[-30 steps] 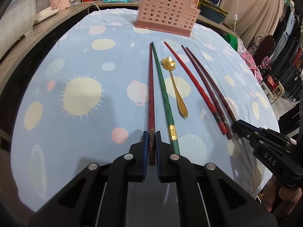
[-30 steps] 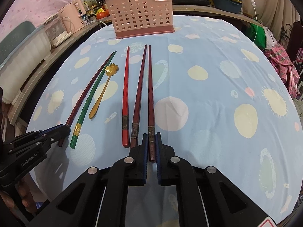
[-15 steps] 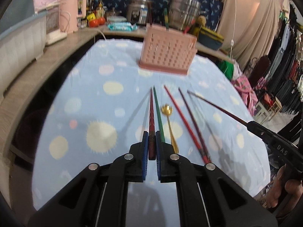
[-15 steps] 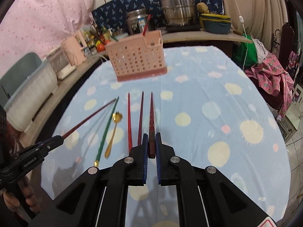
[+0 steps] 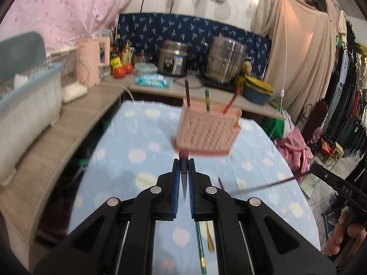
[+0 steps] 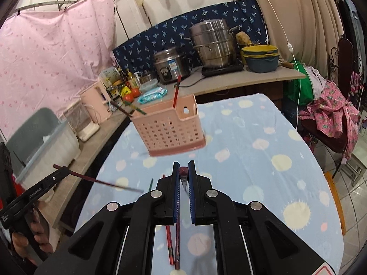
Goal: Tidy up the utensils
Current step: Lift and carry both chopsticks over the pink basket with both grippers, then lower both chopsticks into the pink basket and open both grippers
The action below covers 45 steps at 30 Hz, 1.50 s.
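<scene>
My left gripper (image 5: 183, 167) is shut on a dark red chopstick (image 5: 183, 160), lifted and pointing back under the gripper. My right gripper (image 6: 183, 171) is shut on another dark red chopstick (image 6: 183, 171), lifted the same way. Each gripper shows in the other's view, the right (image 5: 337, 183) and the left (image 6: 39, 190), with its chopstick slanting out. The pink perforated basket (image 5: 205, 133) stands ahead on the table, also in the right wrist view (image 6: 169, 130), with three chopsticks in it. A green chopstick (image 5: 200, 247), a gold spoon (image 5: 209, 240) and two red chopsticks (image 6: 173, 245) lie on the tablecloth.
The table has a light blue spotted cloth (image 6: 263, 160). A wooden counter (image 5: 57, 135) runs along the left with a white dish bin (image 5: 25, 105). Behind the basket stand steel pots (image 5: 223, 61) and a rice cooker (image 6: 170, 65). Clothes hang at the right (image 5: 348, 103).
Both grippers have risen from the table with their chopsticks and tilted up. The chopsticks now hang free above the cloth, and the basket looks nearer.
</scene>
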### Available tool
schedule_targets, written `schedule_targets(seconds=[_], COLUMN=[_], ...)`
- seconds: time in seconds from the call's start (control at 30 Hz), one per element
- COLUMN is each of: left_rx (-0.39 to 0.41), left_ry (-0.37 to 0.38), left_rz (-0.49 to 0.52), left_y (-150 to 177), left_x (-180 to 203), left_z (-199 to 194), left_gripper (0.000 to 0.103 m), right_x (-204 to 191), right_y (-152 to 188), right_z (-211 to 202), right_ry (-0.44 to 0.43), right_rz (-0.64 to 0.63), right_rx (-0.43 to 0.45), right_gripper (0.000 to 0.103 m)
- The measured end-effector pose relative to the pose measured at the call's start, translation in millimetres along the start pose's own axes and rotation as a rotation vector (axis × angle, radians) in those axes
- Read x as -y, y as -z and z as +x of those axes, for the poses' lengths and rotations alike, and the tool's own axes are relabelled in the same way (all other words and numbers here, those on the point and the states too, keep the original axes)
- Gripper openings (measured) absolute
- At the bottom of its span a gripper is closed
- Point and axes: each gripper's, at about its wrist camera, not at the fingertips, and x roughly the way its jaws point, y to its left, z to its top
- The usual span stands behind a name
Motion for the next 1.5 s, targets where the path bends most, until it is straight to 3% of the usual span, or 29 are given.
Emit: schedule_targets(seconds=[0.27,0.6,0.97,1.17,1.5], left_rx=[0.079,0.195,0.297,0.257,0.158], left_ry=[0.023,0.117,0.136,0.125,0.101], left_rz=[0.014,0.048,0.065,0.045,0.029], left_y=[-54,-131,-208,-214,-192], left_x=[7,43,70,63,46], left_z=[7,16,68,110,161], left_gripper=[0.007,0.007,0.007,0.007,0.007], right_x=[-4,-16,-38,-41,-33], right_y=[-55,-128,-209,-226,-198], right_z=[3,15,49,89,158], right_ry=[-0.018,-0.062,-0.094,-0.085,-0.055], right_rz=[0.003,0.006,0.006,0.014,0.010], right_rx=[0.088,0.196,0.298,0.290,0.156], right_gripper=[0.007,0.007,0.007,0.007,0.007])
